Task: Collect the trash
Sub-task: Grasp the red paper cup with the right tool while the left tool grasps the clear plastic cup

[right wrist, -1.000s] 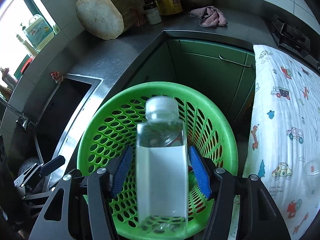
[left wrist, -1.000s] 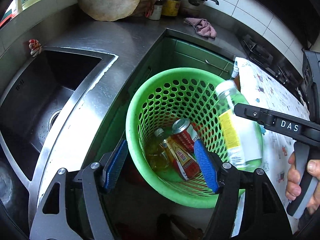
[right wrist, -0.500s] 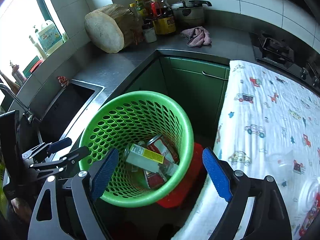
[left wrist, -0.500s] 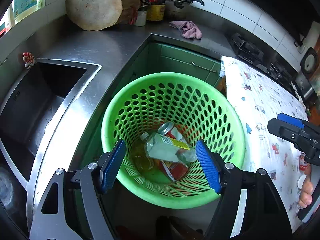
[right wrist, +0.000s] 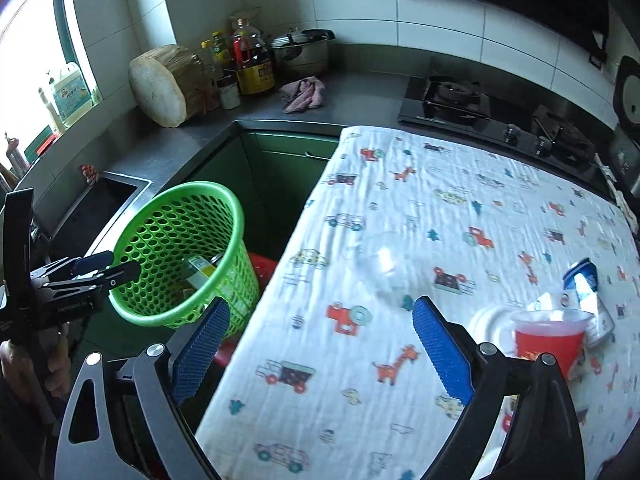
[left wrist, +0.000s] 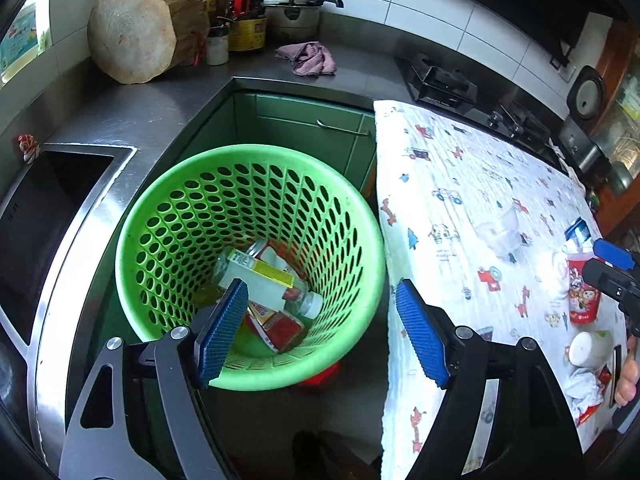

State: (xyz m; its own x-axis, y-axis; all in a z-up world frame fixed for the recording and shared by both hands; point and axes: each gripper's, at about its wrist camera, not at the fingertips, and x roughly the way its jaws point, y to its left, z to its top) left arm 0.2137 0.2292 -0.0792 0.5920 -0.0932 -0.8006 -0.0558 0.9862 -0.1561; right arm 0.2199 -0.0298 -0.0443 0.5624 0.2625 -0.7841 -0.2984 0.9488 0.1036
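Green perforated plastic basket [left wrist: 352,240] stands on the floor btwn the steel counter w/ sink [left wrist: 56,216] and a table under a white cartoon-print cloth [left wrist: 460,184]. Inside the basket, at the bottom: clear plastic bottle [left wrist: 268,280] w/ yellow label lying on its side, white cap toward the table side, on top of a red can [left wrist: 280,326]; some yellowish item under them, can't tell what.

Left gripper [left wrist: 322,320] hangs above the basket's near rim, pointing steeply down; jaws wide apart and have just been opening further, nothing btwn the blue pads [left wrist: 222,330]. One pad sits over the basket interior, the other over the table edge.

Right gripper [right wrist: 320,354] is over the table, near its basket-side edge; jaws spread very wide, just been opening, empty – only cloth btwn them. From this view the basket [right wrist: 160,312] is off to the left, well apart from the right gripper, w/ the left gripper [right wrist: 108,266] at its rim and a hand [right wrist: 52,364] on the grip.

Trash left on the table, right-hand end: red printed cup [left wrist: 582,292] upright, a white small bottle [left wrist: 590,348] just beside it, blue-white carton [right wrist: 588,296] lying behind the cup, crumpled white wrapper [left wrist: 584,390] near the table edge. A clear plastic cup [right wrist: 384,264] lies near the middle of the cloth, blurred.

Counter behind: wooden chopping block [left wrist: 140,32], oil bottles [left wrist: 246,8], pot [left wrist: 296,12], pink rag [left wrist: 310,58], gas hob [right wrist: 456,100].
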